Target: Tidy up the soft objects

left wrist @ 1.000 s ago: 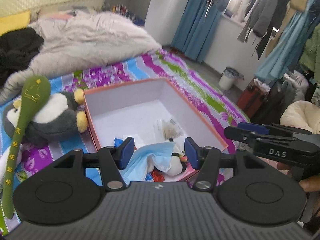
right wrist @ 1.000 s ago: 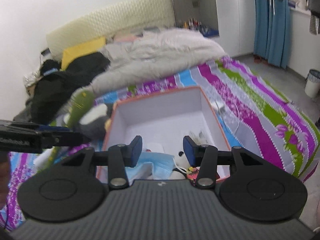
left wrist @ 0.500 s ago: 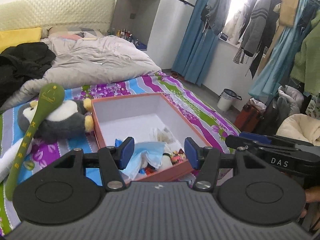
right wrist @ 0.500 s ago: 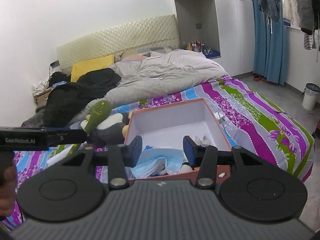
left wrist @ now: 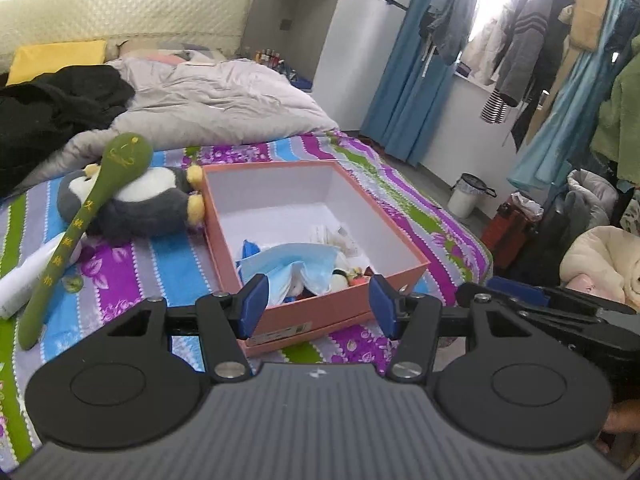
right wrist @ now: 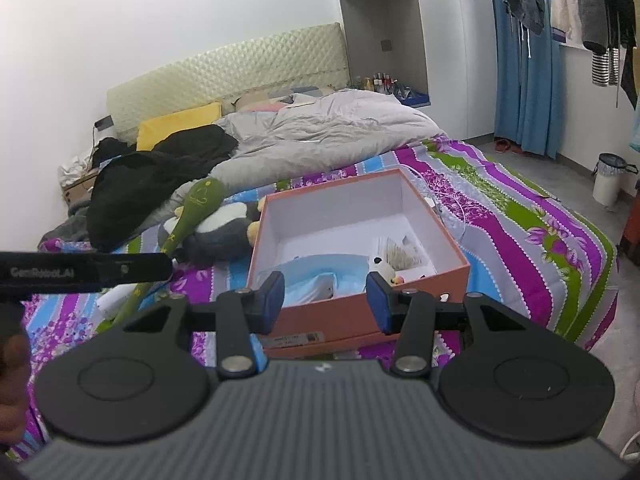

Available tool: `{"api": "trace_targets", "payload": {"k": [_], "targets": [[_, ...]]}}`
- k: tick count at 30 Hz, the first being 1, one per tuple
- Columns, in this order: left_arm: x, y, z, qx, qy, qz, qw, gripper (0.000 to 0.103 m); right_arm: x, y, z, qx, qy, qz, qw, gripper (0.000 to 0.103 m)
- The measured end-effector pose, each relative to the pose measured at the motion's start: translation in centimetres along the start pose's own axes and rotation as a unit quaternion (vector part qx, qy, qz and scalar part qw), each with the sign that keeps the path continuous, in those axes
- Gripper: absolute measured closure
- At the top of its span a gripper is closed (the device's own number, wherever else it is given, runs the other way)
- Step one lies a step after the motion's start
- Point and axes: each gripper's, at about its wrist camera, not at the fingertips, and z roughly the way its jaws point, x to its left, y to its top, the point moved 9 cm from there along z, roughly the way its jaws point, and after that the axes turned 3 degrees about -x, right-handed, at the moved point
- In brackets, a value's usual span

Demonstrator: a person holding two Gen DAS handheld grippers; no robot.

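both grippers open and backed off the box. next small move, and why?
Probably swing the left gripper left toward the penguin plush. It lies on the bedspread against the outside of the orange box, with the green plush spoon across it, and the box has room. The right gripper is empty too.

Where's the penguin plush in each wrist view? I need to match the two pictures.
Left wrist: penguin plush left of centre, against the orange box's left wall.
Right wrist: penguin plush left of centre, by the box's far-left corner.
Shared landmark: green plush spoon lying across it.
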Motion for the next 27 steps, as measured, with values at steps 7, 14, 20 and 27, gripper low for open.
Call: {"api": "trace_targets", "payload": {"k": [7, 14, 20, 27], "targets": [[0.7, -0.5, 0.0, 0.001, 0.013, -0.001, 0.9999, 0.042, 0.5, -0.8, -0.1, -0.001, -0.013, -0.012, 1.000, 0.055], [0.7, -0.8, 0.2, 0.004, 0.015, -0.005, 0.9999, 0.042, 0.5, -1.1, -0.1, 0.000, -0.019, -0.012, 1.000, 0.055], [0.5, -0.9, 0.5, 0.013, 0.013, -0.004, 0.9998, 0.036, 0.2, -1.3, 0.0, 0.002, -0.022, -0.009, 1.000, 0.054], [0.2, -0.9, 0.4, 0.009, 0.009, 0.000, 0.9999, 0.008, 0.0, -1.0, -0.4, -0.014, -0.034, -0.016, 0.999, 0.006]]}}
